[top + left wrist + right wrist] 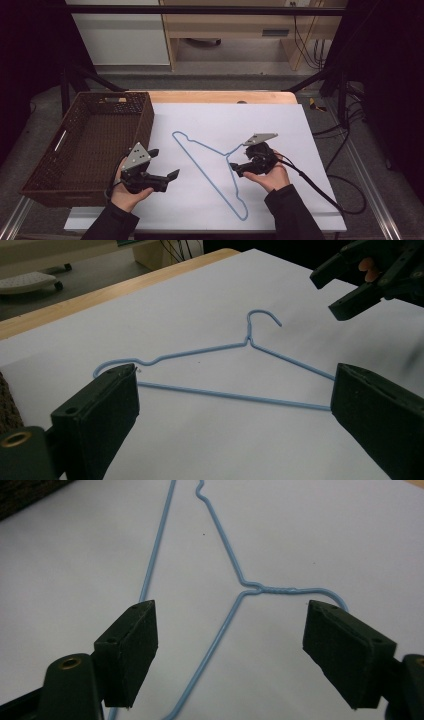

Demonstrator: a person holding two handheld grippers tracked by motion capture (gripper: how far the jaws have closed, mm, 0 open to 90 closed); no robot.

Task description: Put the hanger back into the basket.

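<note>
- One white sheet (280,200) covers most of the table; everything in play lies on it except the basket.
- Brown woven basket (87,145) sits at the sheet's left edge, nothing visible inside.
- Blue wire hanger (207,167) lies flat mid-sheet, hook toward the right hand, long bar slanting from far left to near right.
- Judged light, thin and springy; it lies flush to the sheet, so it may skid or flex under a side push. The twisted neck (272,587) looks the stiffest place to pinch.
- Left gripper (162,167): jaws wide apart, holding nothing, hovering near the hanger's left shoulder.
- Right gripper (235,167): jaws well open, empty, straddling the neck and hook without touching the wire.
</note>
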